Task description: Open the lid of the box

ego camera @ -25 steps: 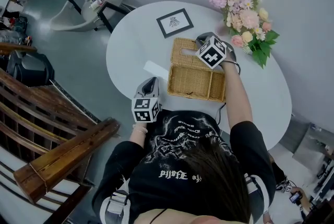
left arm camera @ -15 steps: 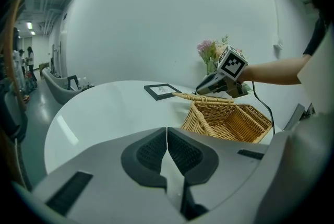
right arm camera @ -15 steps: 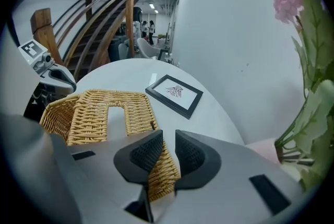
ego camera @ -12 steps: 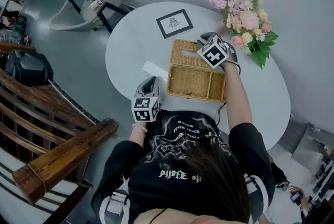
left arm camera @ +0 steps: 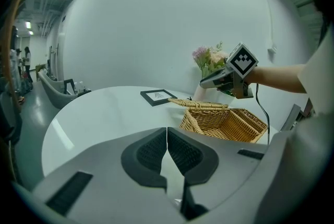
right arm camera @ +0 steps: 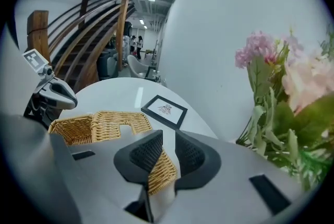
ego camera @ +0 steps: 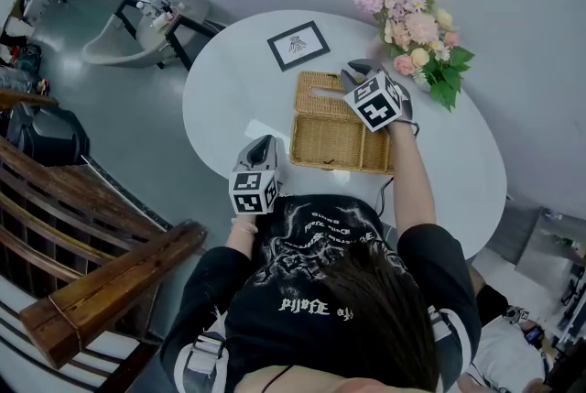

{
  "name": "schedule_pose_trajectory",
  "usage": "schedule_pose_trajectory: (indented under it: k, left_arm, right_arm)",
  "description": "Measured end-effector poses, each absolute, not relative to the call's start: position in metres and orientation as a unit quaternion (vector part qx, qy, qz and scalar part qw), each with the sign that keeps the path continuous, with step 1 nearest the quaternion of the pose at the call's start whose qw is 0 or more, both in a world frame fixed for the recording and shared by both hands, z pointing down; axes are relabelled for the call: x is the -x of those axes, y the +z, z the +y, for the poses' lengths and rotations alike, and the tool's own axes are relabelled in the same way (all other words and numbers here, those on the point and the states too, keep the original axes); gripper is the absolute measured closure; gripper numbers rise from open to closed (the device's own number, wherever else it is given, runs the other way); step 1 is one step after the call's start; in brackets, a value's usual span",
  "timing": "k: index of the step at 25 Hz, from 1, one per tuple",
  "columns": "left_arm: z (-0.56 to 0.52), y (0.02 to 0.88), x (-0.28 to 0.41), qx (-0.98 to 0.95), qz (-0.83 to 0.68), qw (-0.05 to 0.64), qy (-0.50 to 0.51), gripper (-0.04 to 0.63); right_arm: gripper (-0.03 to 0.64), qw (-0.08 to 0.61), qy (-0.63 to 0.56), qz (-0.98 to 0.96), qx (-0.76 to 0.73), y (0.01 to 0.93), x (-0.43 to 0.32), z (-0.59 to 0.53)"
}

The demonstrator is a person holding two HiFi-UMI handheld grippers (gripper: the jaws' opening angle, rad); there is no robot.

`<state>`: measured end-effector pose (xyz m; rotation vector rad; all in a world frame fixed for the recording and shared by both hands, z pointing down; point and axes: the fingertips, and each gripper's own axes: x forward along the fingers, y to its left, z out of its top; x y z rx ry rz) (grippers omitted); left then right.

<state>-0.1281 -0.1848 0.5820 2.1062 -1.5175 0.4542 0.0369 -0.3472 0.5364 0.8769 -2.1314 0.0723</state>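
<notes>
The wicker box [ego camera: 334, 139] stands open on the round white table [ego camera: 229, 80]. Its lid [ego camera: 320, 87] is folded back on the far side and has a slot cut in it. My right gripper [ego camera: 352, 70] hovers at the lid's right end. In the right gripper view its jaws [right arm camera: 168, 139] stand apart, with the lid's woven edge [right arm camera: 159, 165] showing in the gap and no pad pressing on it. My left gripper [ego camera: 264, 144] waits at the table's near edge, left of the box. Its pads [left arm camera: 167, 131] meet with nothing between them.
A black picture frame [ego camera: 298, 44] lies beyond the lid. A bunch of pink flowers [ego camera: 417, 29] stands at the table's far right, close to my right gripper. A white slip [ego camera: 261, 127] lies left of the box. A wooden stair rail [ego camera: 101, 281] runs along the left.
The right gripper has drawn slightly off the lid's right end, and the lid stays folded back. The left gripper has not moved. The head view has shifted a little.
</notes>
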Motion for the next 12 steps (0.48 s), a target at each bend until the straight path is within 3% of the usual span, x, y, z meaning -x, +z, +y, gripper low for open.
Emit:
schedule_pose_trajectory:
  k: [12]
  left_arm:
    - [-0.178,0.561,0.130,-0.787,-0.550,0.244,0.141,0.571]
  right_arm:
    - [0.522,0.343,0.030,-0.838,-0.423,0.501,-0.057,-0.302]
